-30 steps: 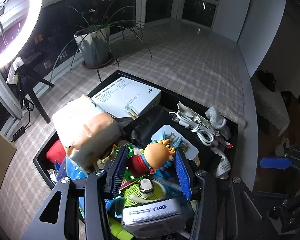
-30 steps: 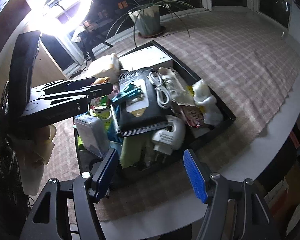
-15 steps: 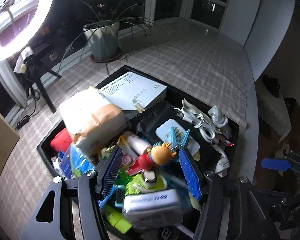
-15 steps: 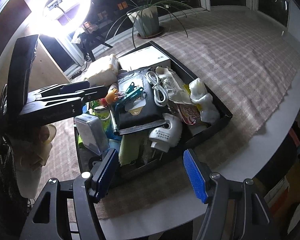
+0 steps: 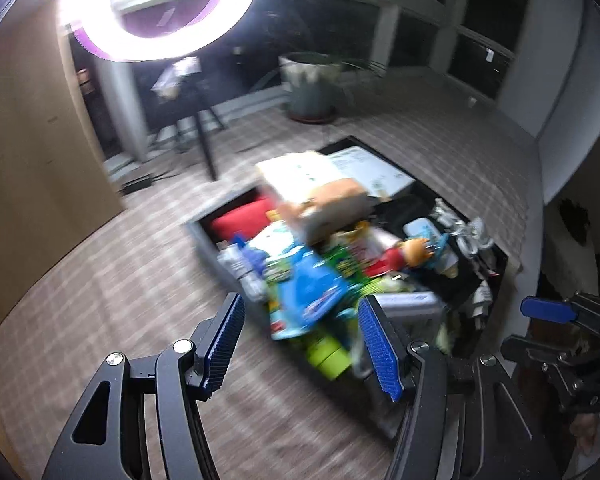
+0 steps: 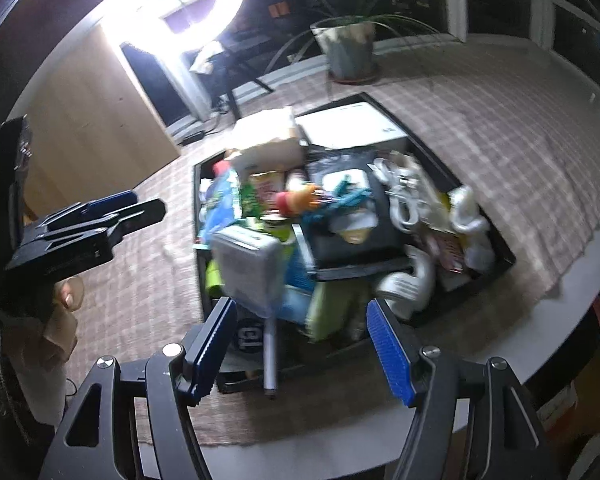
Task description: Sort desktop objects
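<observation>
A black tray full of mixed items sits on a checked tablecloth. In it lie an orange-headed doll, a blue packet, a white box, a tissue pack, a white cable and a grey case. My left gripper is open and empty, above the tray's near left corner. My right gripper is open and empty over the tray's near edge. The left gripper shows at the left of the right wrist view.
A potted plant stands at the table's far side. A bright ring light on a tripod stands beyond the table. The checked cloth stretches left of the tray. The table edge runs close on the right.
My left gripper has let go of the doll, opened wider and pulled back to the left; the doll lies in the tray. The right gripper has moved slightly closer to the tray.
</observation>
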`<state>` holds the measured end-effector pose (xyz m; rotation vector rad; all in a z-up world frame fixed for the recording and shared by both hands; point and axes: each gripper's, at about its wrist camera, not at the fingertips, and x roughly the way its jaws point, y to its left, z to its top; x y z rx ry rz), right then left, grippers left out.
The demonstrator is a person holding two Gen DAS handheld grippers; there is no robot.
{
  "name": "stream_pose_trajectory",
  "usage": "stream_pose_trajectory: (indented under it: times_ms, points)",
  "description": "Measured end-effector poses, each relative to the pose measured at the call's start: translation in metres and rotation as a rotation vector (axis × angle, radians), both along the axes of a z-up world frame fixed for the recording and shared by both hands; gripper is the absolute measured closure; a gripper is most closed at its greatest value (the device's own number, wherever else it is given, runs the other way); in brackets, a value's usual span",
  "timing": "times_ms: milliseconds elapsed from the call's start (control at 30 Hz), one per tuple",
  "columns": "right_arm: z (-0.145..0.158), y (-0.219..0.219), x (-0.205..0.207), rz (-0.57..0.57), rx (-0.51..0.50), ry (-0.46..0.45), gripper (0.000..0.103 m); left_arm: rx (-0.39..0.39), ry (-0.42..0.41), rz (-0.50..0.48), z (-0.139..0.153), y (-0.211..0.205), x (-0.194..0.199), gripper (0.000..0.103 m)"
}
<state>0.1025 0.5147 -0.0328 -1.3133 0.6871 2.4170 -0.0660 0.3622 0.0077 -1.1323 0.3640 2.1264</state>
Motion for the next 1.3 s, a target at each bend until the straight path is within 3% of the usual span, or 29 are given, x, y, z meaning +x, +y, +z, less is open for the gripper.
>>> stream_pose_trajectory:
  times_ms: [400,533,733,1000,1300]
  points:
    - [0.011,-0.081,-0.065,0.194,0.032,0.015,0.039,-0.023,0.057,0.264,0.018,-0.14,0.014,0.039]
    - [0.013,-0.111,-0.085,0.26,0.042,0.021,0.039,-0.036,0.06,0.353,0.016,-0.185,0.021,0.031]
    - [0.015,-0.157,-0.11,0.335,0.09,0.033,0.039,-0.053,0.065,0.483,0.014,-0.248,0.036,0.027]
    - [0.01,-0.202,-0.13,0.41,0.108,0.031,0.039,-0.049,0.049,0.568,0.011,-0.305,0.051,0.025]
    - [0.005,-0.235,-0.14,0.446,0.118,0.025,0.039,-0.041,0.048,0.617,0.011,-0.341,0.058,0.025]
